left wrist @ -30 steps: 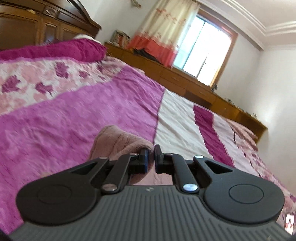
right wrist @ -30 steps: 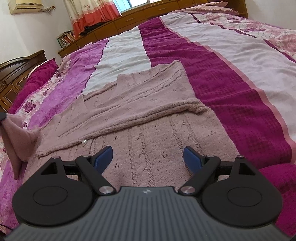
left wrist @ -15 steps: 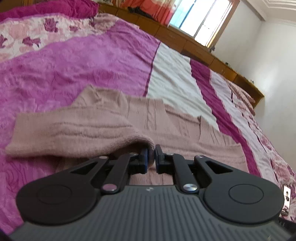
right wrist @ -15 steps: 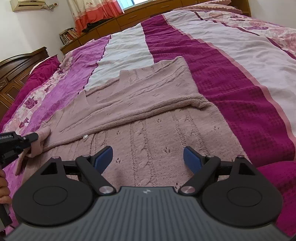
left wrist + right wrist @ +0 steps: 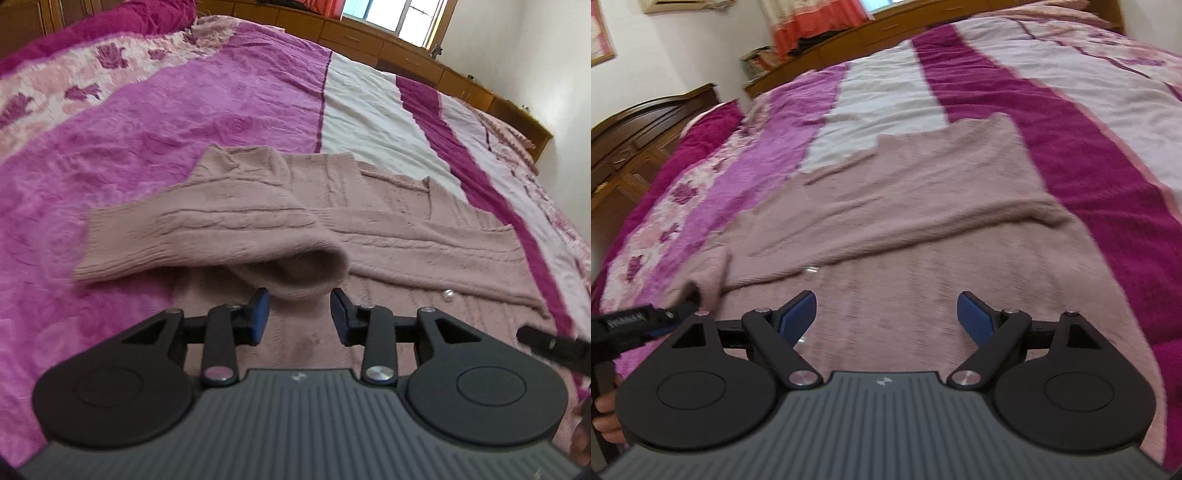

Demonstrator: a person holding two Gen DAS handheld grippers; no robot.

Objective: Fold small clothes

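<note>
From the left wrist view, the dusty-pink cable-knit cardigan [image 5: 369, 229] lies spread on the bed's magenta, white and floral bedspread [image 5: 166, 122], with its left sleeve [image 5: 207, 236] now laid in across the body; the fold looks loose, its cuff end humped up in an open loop right in front of the left hand-held gripper [image 5: 300, 310]. That gripper's jaws have just been opening and stand partly apart, the blue pads clear of the knit with the cuff just ahead of them, so I'd judge the sleeve released. A small pearl button [image 5: 447, 294] shows on the front. From the right wrist view, which is smeared, the other sleeve [image 5: 923, 229] seems already folded across the chest as a long ridge. The right hand-held gripper [image 5: 886, 317] hovers over the lower body panel with its jaws wide and nothing between them. So both sleeves appear in; folding the body up, and perhaps flattening that humped cuff, is what I'd say remains.
</note>
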